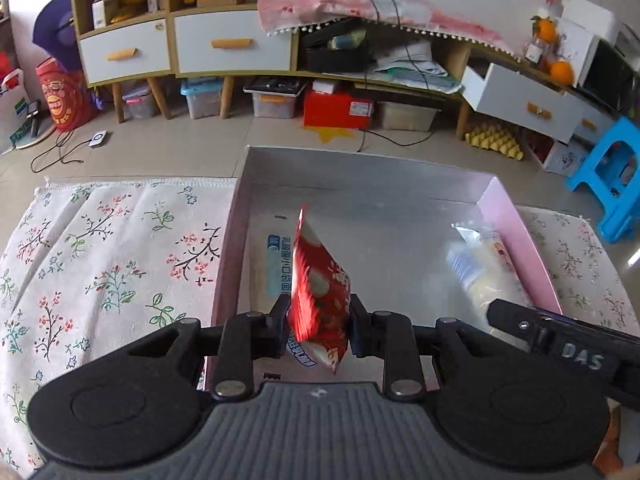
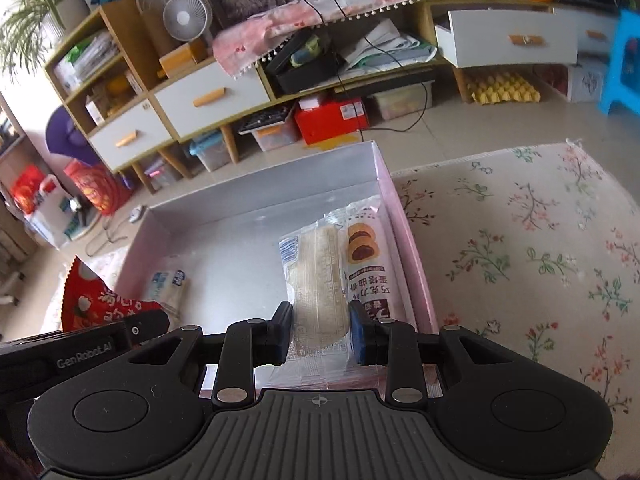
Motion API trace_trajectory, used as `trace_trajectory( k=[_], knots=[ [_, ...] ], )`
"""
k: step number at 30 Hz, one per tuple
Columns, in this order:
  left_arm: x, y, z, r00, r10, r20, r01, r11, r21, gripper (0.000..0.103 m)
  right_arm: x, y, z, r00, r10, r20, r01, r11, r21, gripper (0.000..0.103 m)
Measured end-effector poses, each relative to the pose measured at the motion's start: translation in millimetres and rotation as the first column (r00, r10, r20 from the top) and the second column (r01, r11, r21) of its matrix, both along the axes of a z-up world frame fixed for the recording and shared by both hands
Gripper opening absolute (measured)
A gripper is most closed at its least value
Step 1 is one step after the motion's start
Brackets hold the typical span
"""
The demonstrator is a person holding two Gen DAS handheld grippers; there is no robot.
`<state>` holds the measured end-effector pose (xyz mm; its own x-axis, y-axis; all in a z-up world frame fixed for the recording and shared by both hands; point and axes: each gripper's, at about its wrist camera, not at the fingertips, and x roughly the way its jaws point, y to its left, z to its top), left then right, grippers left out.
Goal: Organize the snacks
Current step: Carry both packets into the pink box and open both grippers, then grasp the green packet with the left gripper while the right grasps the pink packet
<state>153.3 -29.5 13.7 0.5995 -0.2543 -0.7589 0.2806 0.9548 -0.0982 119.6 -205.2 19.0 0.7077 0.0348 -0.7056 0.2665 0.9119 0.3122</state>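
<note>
The red snack bag (image 1: 318,292) hangs above the left side of the box (image 1: 516,216), pinched at its lower body by the left gripper (image 1: 319,322); it looks light, crinkly and slippery, so a hold near the sealed edge seems safest. The right gripper (image 2: 319,326) sits narrowly around a clear cracker packet (image 2: 318,276) beside a cookie packet (image 2: 366,256), probably brittle inside, though whether it grips I cannot tell.

floral cloth (image 1: 120,248), blue stool (image 1: 612,176) (plastic), fan (image 2: 186,16)

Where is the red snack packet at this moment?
The red snack packet is clamped in the left gripper, above the near left part of the pink box, over a white and blue packet lying inside it.
</note>
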Motion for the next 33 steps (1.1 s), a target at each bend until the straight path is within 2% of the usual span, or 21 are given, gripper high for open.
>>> trace_trajectory(
  k=[2, 4, 6, 11, 14, 17, 19, 22, 25, 27, 30, 31, 33],
  knots=[
    [-4.3, 2.9, 2.2, 1.000, 0.013, 0.004, -0.013, 1.000, 0.000, 0.038, -3.8, -0.3, 1.5, 1.000, -0.007, 0.009, 0.007, 1.000, 0.008, 0.032],
    [-8.6, 4.6, 5.8, 1.000, 0.018, 0.019, -0.018, 1.000, 0.010, 0.049, -8.5, -0.8, 3.5, 1.000, -0.007, 0.005, 0.007, 1.000, -0.006, 0.038],
    [-13.1, 5.9, 10.4, 0.999, 0.034, 0.022, -0.035, 0.999, 0.021, 0.054, -15.8, -3.6, 8.0, 1.000, -0.010, 0.013, 0.010, 1.000, -0.010, 0.048],
    [-35.7, 20.8, 24.9, 0.997, 0.076, -0.008, -0.077, 0.995, -0.057, 0.058, -45.9, -17.5, 14.2, 0.998, -0.048, 0.034, 0.046, 0.997, 0.055, 0.056],
    [-53.6, 34.0, 33.5, 0.994, 0.112, -0.015, -0.113, 0.991, -0.072, 0.061, -65.1, -23.9, 20.5, 0.998, -0.060, 0.034, 0.058, 0.996, 0.062, 0.056],
    [-74.3, 51.9, 38.4, 0.990, 0.133, -0.038, -0.137, 0.983, -0.122, 0.063, -92.2, -31.9, 29.1, 0.998, -0.056, 0.041, 0.050, 0.991, 0.121, 0.057],
    [-90.4, 60.5, 36.8, 0.988, 0.151, -0.039, -0.155, 0.979, -0.132, 0.069, -112.2, -35.5, 33.3, 0.998, -0.046, 0.044, 0.039, 0.988, 0.151, 0.067],
    [-106.6, 66.1, 28.9, 0.987, 0.134, -0.088, -0.144, 0.982, -0.125, 0.064, -133.6, -32.7, 35.8, 0.999, -0.034, 0.030, 0.029, 0.988, 0.150, 0.070],
    [-111.6, 72.0, 38.0, 0.983, 0.138, -0.124, -0.156, 0.977, -0.147, 0.061, -140.7, -24.5, 43.9, 1.000, -0.016, 0.013, 0.014, 0.992, 0.126, 0.070],
    [-115.3, 76.2, 54.9, 0.983, 0.148, -0.108, -0.165, 0.970, -0.178, 0.065, -144.2, -19.3, 59.5, 0.999, -0.033, 0.029, 0.031, 0.997, 0.077, 0.070],
    [-124.8, 72.4, 83.0, 0.987, 0.151, -0.054, -0.159, 0.966, -0.202, 0.071, -143.0, -16.1, 88.4, 0.998, -0.050, 0.046, 0.048, 0.997, 0.059, 0.072],
    [-127.9, 69.0, 90.6, 0.987, 0.157, -0.031, -0.160, 0.966, -0.202, 0.076, -142.6, -15.2, 97.8, 0.997, -0.059, 0.053, 0.056, 0.997, 0.057, 0.075],
    [-137.9, 61.0, 92.2, 0.988, 0.155, 0.015, -0.149, 0.971, -0.189, 0.085, -146.8, -12.8, 109.7, 0.993, -0.088, 0.080, 0.085, 0.995, 0.042, 0.090]
  ],
)
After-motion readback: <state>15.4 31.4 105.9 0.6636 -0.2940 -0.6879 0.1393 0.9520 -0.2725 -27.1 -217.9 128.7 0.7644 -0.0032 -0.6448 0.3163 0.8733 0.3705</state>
